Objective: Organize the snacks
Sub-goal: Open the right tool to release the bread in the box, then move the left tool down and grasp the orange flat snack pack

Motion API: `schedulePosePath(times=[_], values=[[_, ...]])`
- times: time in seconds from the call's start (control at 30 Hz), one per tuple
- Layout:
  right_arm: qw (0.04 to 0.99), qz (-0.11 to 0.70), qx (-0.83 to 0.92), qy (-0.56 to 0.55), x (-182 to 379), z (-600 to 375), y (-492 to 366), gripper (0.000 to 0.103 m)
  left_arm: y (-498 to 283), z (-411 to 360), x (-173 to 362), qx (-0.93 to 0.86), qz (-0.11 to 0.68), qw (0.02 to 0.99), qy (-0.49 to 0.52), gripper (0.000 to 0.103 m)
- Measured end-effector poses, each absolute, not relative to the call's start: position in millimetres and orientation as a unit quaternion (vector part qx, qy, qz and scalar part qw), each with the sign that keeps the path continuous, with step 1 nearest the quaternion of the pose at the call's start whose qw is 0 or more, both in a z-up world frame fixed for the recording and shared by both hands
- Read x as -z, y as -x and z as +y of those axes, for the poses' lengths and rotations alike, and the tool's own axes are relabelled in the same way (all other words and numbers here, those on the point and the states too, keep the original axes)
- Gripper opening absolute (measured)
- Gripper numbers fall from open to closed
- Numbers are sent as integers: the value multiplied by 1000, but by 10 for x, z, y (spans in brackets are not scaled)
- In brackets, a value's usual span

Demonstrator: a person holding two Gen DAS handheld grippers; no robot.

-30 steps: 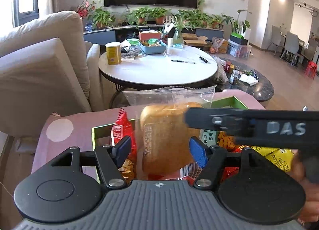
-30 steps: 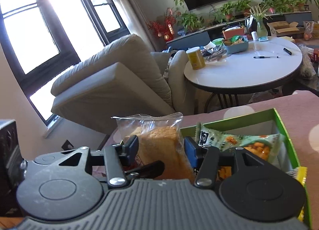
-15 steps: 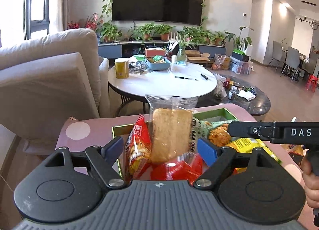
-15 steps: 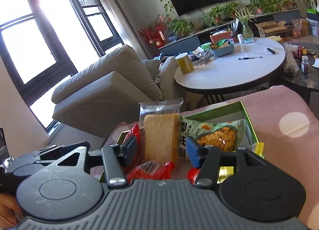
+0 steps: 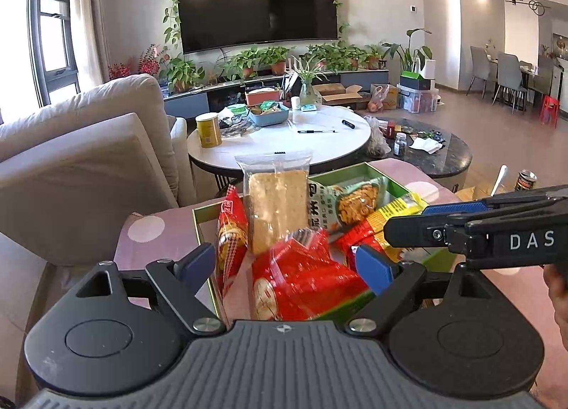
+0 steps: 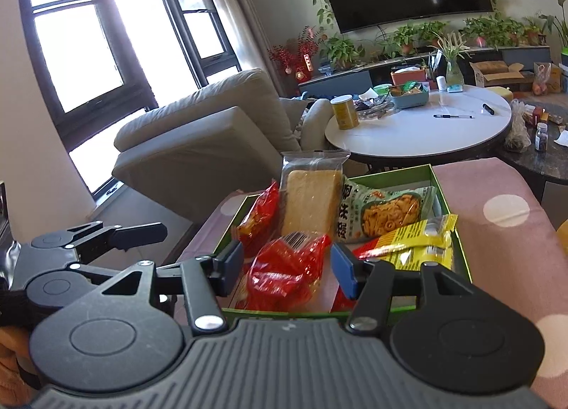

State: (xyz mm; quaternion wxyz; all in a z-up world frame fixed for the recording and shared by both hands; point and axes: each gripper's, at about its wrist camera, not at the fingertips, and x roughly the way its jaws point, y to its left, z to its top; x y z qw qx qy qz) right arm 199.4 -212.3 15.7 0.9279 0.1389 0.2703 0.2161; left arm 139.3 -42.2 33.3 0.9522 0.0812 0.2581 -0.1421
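A shallow green cardboard box (image 5: 387,180) sits on a pink, white-dotted cloth surface (image 6: 497,196) and holds the snacks: a clear plastic packet of pale toast-like bread (image 5: 277,210) standing upright near the far left, a red crinkly packet (image 5: 230,235) just beside it, a pale green bag of orange puffs (image 6: 387,212) lying flat behind, a yellow-and-red wrapper (image 6: 415,244) to the right, and a red glossy packet (image 6: 284,270) nearest the cameras. The left gripper (image 5: 285,263) has its jaws opening, with nothing pressed between the pads. The right gripper (image 6: 287,265) stands part-open and empty too — the red packet only appears between its fingers, probably lying beyond them. These packets look light, soft and slippery; the bread would likely crush, so a gentle pinch on its sealed top edge seems safest — or low across the slab.
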Motion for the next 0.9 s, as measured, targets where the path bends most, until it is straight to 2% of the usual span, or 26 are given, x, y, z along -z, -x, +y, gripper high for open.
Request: schedulePosePath(times=[0.3, 0.9], values=[[932, 259, -224, -120, -135, -2095, -1680, 47, -1120, -367, -283, 131, 268, 951, -80, 85], [922, 307, -218, -93, 154, -1978, -1346, 49, -187, 231, 65, 61, 326, 942, -49, 85]])
